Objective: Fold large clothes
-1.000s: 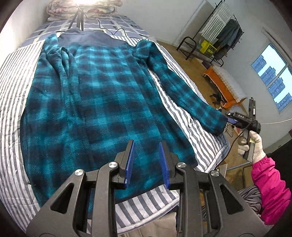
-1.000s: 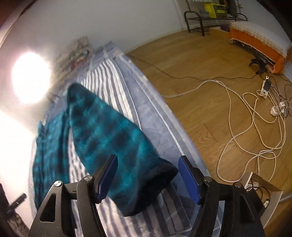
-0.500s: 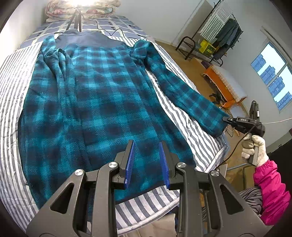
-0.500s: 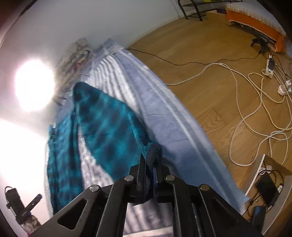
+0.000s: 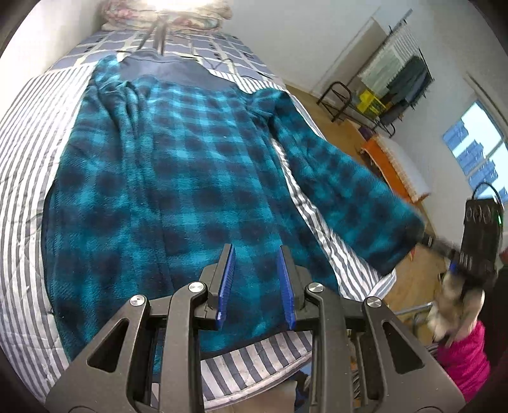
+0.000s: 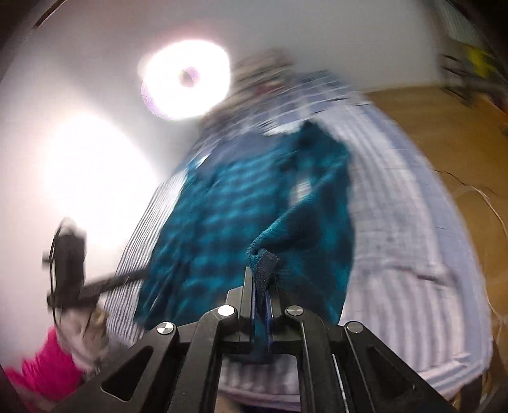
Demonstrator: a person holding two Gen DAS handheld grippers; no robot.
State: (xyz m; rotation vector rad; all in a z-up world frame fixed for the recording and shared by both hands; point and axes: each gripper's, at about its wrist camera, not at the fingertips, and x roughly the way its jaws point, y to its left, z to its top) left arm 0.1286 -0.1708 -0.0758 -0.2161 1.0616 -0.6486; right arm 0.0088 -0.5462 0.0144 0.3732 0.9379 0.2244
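A large teal and black plaid fleece robe (image 5: 177, 178) lies spread flat on a striped bed (image 5: 22, 133), collar at the far end. My left gripper (image 5: 255, 263) is open and empty, hovering above the robe's hem near the bed's foot. My right gripper (image 6: 261, 279) is shut on the cuff of the robe's right sleeve (image 6: 263, 263) and holds it lifted off the bed; the sleeve (image 5: 349, 193) hangs raised at the right in the left wrist view, where the right gripper (image 5: 438, 244) is blurred. The right wrist view is motion-blurred.
Pillows (image 5: 165, 16) and a bright lamp (image 6: 185, 77) are at the bed's head. Right of the bed is wood floor (image 6: 444, 133) with cables, a clothes rack (image 5: 397, 76) and an orange bench (image 5: 397, 171). The person's other hand holding the left gripper (image 6: 68, 270) shows at left.
My right gripper closed on the sleeve cuff, then lifted it and swung it up and toward the robe's body. My left gripper stayed open above the hem.
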